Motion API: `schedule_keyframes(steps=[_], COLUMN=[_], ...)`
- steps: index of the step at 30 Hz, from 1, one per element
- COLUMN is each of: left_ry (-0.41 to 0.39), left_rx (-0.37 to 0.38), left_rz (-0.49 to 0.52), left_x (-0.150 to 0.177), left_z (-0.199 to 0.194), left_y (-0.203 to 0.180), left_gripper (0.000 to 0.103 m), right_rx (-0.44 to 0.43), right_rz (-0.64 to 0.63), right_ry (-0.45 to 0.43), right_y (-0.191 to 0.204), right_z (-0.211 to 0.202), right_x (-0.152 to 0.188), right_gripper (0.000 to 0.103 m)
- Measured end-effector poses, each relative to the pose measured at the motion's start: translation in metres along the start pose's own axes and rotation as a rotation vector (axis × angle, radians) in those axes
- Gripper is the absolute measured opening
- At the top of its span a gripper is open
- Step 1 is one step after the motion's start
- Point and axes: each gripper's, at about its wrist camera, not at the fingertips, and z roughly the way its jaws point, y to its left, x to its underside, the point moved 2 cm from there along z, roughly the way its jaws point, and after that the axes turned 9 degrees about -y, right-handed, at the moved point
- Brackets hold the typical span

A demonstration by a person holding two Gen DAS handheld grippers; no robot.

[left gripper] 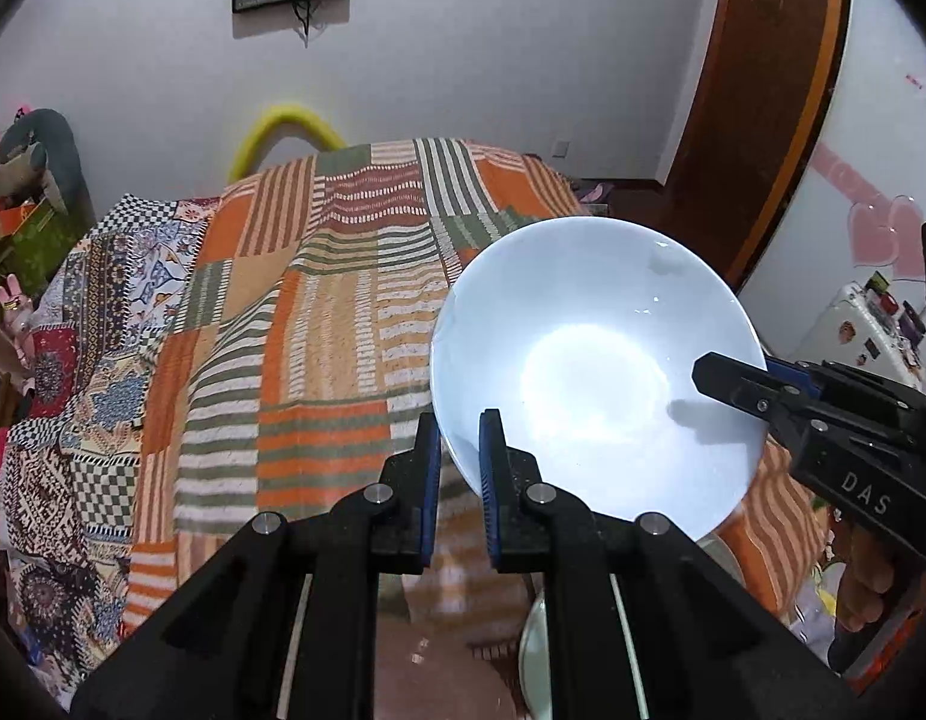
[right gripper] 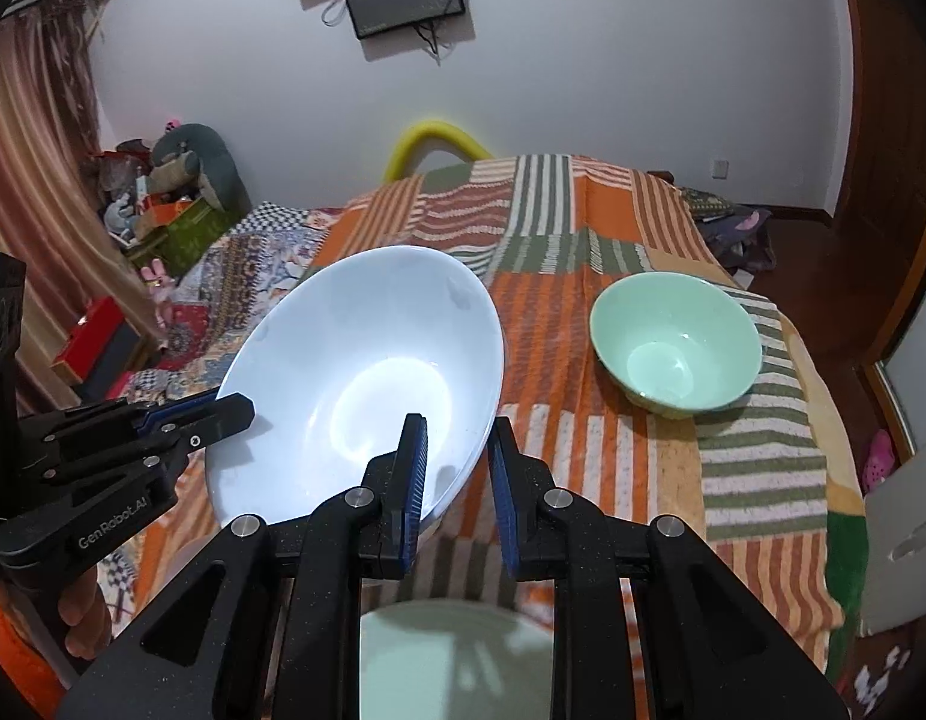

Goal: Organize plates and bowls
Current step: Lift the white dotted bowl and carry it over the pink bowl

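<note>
Above the striped blanket, the big white bowl hangs tipped in the air, and you hold it from two sides. Your left gripper pinches the rim at about 7 o'clock on the bowl in its own view, one finger inside and one outside, jaws clamped on the edge. Your right gripper does the same at about 5 o'clock in its own view, jaws squeezed on the rim. The bowl looks hard, shiny and smooth, so it may slip, and it would likely break if it fell. It looks a bit heavy too, so keep a firm pinch on the rim on both sides. A green bowl sits on the blanket at 2 o'clock from your right gripper, well apart from the white one. Something pale and round, maybe a plate, shows right under your right gripper at 6 o'clock; you cannot tell for sure what it is. You can read "GenRobot.AI" on the side of your left gripper in the right view, and "DAS" on your right gripper in the left view.
</note>
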Motion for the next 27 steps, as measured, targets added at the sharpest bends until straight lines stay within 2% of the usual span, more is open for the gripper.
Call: schedule_keyframes(steps=[6,15,27], left_ry=[-0.028,-0.036,-0.011], left_rx=[-0.019,-0.053,-0.107], left_rz=[-0.005,-0.046,-0.104], left_x=[0.016,0.046,0.085], left_z=[-0.047,-0.094,-0.12], left_y=[0.006,0.025,0.059], left_gripper=[0.011,0.012,0.012], right_rx=[-0.022,-0.074,-0.141], right_rz=[-0.013,-0.021,-0.042], right_ry=[-0.025,-0.031,0.012], right_y=[0.021,0.053,0.09], right_z=[-0.021,-0.038,-0.038], right_x=[0.01,0.025,0.056], right_gripper=[0.019,0.019,0.019])
